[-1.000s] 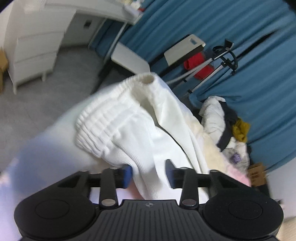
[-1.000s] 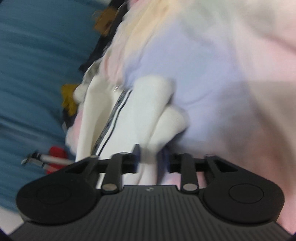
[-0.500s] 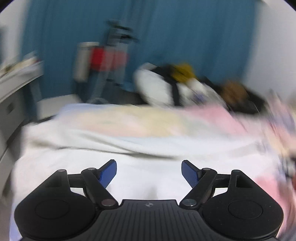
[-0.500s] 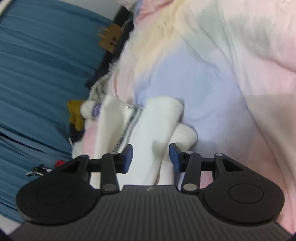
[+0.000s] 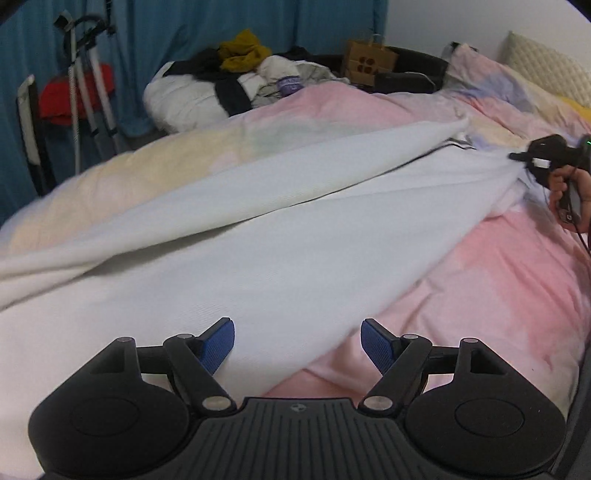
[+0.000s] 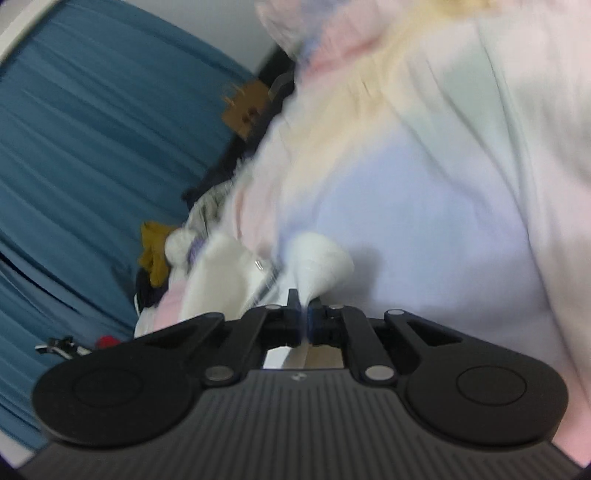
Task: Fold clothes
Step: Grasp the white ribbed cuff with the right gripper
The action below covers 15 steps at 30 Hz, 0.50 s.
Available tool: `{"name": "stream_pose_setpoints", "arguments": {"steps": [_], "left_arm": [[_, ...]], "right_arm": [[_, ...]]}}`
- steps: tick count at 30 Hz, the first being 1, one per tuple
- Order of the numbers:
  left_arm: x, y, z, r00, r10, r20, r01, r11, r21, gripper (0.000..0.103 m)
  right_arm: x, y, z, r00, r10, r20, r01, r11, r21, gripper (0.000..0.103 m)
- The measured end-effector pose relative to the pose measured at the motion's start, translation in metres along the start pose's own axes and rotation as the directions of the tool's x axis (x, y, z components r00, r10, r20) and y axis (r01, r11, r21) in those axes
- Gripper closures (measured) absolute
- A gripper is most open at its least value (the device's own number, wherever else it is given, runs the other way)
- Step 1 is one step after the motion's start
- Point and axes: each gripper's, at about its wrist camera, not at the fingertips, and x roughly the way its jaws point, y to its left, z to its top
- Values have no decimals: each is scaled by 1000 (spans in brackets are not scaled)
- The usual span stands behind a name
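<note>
A long white garment (image 5: pixel 258 236) lies stretched across the pastel bedcover (image 5: pixel 498 280), running from the lower left to the far right. My left gripper (image 5: pixel 297 345) is open and empty just above the garment's near end. My right gripper (image 6: pixel 304 317) is shut on a bunched white end of the garment (image 6: pixel 317 262). In the left wrist view the right gripper (image 5: pixel 546 157) shows at the far right, holding the garment's far end taut.
A pile of other clothes (image 5: pixel 236 81) lies at the bed's far edge in front of blue curtains (image 5: pixel 177 26). A brown paper bag (image 5: pixel 369 59) and pillows (image 5: pixel 546 66) are at the back right. A tripod (image 5: pixel 92 85) stands at the left.
My left gripper let go of the white garment, opened wide and swung to face along the bed. My right gripper closed on the garment's other end and the garment now lies stretched out.
</note>
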Motion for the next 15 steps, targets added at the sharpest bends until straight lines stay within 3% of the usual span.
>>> {"name": "stream_pose_setpoints", "arguments": {"steps": [2,4,6,9,12,15], "left_arm": [[2,9,-1,1000,-9,3,9,1000,-17,26],[3,17,-2,1000,-18,6,18,999,-34,26],[5,26,-3,1000,-27,9,27,998,-51,26],[5,31,-6,999,-39,11,39,997,-68,26],[5,33,-9,999,-46,10,47,996,-80,26],[2,35,-10,999,-46,14,47,995,-90,26]], "right_arm": [[-17,14,2,996,36,84,-34,999,-29,98],[-27,25,1,993,19,120,-7,995,-99,98],[-27,16,1,995,-59,82,64,996,-68,98],[-25,-15,-2,987,-156,-27,158,984,77,97],[-25,-38,-1,986,-140,-91,155,969,191,95],[-31,-37,-1,983,-150,-101,168,966,197,87]]}}
